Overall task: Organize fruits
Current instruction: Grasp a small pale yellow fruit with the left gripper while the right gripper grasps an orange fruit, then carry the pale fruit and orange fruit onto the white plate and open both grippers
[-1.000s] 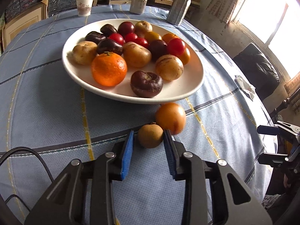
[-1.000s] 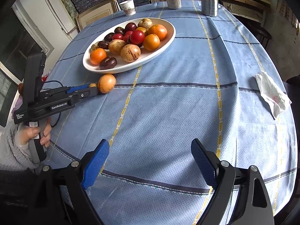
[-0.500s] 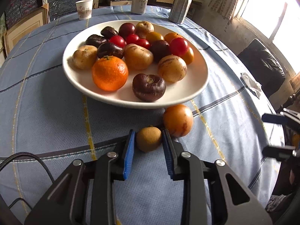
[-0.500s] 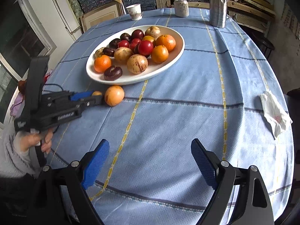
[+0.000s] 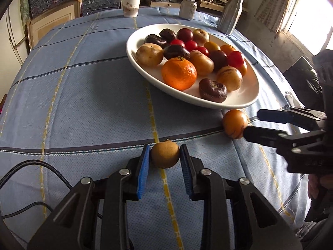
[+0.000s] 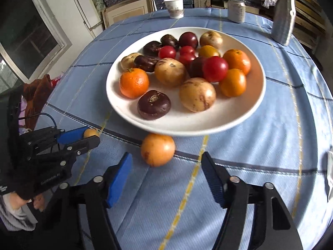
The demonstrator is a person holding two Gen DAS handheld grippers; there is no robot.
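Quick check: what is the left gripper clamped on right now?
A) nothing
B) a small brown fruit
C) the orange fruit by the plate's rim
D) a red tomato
B: the left gripper has its blue pads pressed against both sides of the small brown fruit, while the orange fruit lies loose by the plate.

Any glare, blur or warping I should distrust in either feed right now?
Left wrist view: window blown out at upper right, fruit stays sharp. Right wrist view: near rim of the plate slightly smeared. Both views: fisheye bends the tablecloth stripes, dark corners.
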